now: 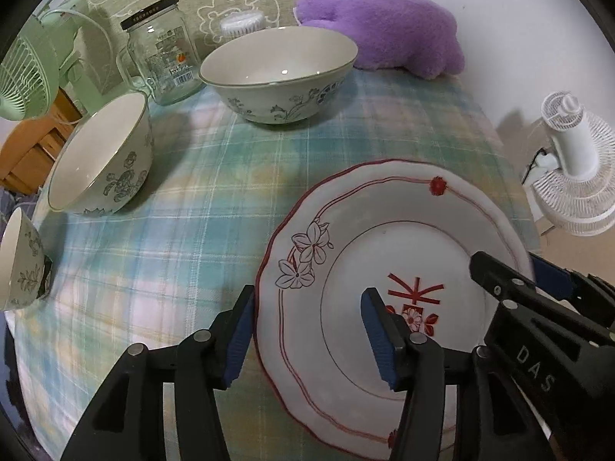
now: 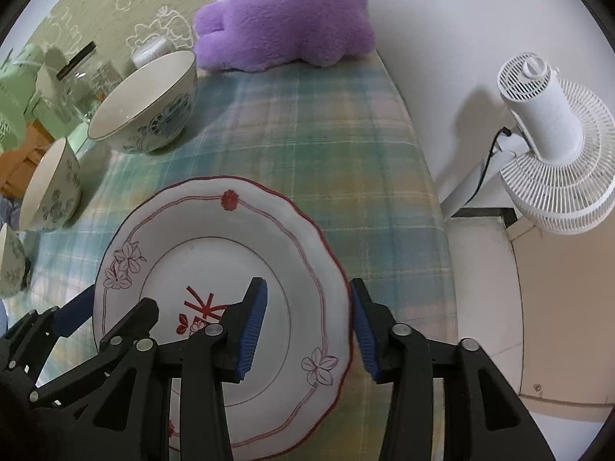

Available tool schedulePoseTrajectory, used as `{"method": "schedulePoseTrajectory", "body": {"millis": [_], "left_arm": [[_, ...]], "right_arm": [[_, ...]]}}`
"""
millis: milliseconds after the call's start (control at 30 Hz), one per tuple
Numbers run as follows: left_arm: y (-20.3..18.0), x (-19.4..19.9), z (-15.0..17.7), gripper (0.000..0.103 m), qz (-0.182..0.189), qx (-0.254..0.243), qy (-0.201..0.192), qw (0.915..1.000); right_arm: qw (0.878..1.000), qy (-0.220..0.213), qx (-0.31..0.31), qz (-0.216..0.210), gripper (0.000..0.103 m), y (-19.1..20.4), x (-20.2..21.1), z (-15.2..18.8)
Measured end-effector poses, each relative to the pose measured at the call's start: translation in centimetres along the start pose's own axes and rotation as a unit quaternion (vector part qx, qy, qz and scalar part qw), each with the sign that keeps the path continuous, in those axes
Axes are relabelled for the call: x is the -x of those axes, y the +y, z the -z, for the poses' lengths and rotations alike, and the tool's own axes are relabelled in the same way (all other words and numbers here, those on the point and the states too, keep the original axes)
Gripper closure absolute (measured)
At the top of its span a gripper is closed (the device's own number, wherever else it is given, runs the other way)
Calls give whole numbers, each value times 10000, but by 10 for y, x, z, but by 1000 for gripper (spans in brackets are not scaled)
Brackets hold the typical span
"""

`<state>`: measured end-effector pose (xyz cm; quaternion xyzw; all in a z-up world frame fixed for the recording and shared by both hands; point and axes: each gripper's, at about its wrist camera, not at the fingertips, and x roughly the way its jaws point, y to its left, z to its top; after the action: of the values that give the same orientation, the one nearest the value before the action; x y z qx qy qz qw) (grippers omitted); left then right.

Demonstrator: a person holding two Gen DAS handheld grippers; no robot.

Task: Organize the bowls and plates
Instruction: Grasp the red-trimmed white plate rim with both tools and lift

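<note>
A white plate (image 1: 346,253) with red rim lines and flower prints lies on the plaid tablecloth; it also shows in the right wrist view (image 2: 200,238). My left gripper (image 1: 307,336) is open, its jaws on either side of the plate's left rim. My right gripper (image 2: 307,326) is open, its jaws on either side of the plate's right rim. Three floral bowls stand to the left: a big one at the back (image 1: 278,73), one tilted in the middle (image 1: 103,157), and a small one at the edge (image 1: 21,261).
A glass jar (image 1: 163,52) and a green fan (image 1: 30,65) stand at the back left. A purple plush toy (image 1: 384,29) lies at the back. A white fan (image 2: 553,138) stands off the table's right edge (image 2: 426,161).
</note>
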<state>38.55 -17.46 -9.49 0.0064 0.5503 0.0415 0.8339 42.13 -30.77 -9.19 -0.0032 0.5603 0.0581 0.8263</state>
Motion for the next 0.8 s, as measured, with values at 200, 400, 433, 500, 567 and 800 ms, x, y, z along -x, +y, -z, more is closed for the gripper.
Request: {"method": "schedulePoseTrajectory", "body": {"millis": [200, 400, 433, 500, 567, 800], "left_arm": [[0, -4, 1, 49, -12, 45, -60, 10000], [4, 4, 4, 49, 65, 109, -48, 9999], [4, 7, 5, 49, 83, 101, -70, 9999], [5, 14, 3, 49, 111, 109, -118, 9998], [5, 22, 2, 49, 142, 133, -173, 9997], [8, 56, 5, 49, 246, 82, -411, 9988]], "right_arm": [[9999, 39, 83, 125, 56, 2, -7, 2], [9999, 32, 82, 142, 57, 4, 0, 0], [9999, 22, 82, 145, 57, 4, 2, 1], [9998, -36, 76, 177, 57, 5, 9, 1], [9998, -86, 61, 191, 57, 5, 17, 2], [9991, -319, -34, 278, 57, 8, 54, 6]]}}
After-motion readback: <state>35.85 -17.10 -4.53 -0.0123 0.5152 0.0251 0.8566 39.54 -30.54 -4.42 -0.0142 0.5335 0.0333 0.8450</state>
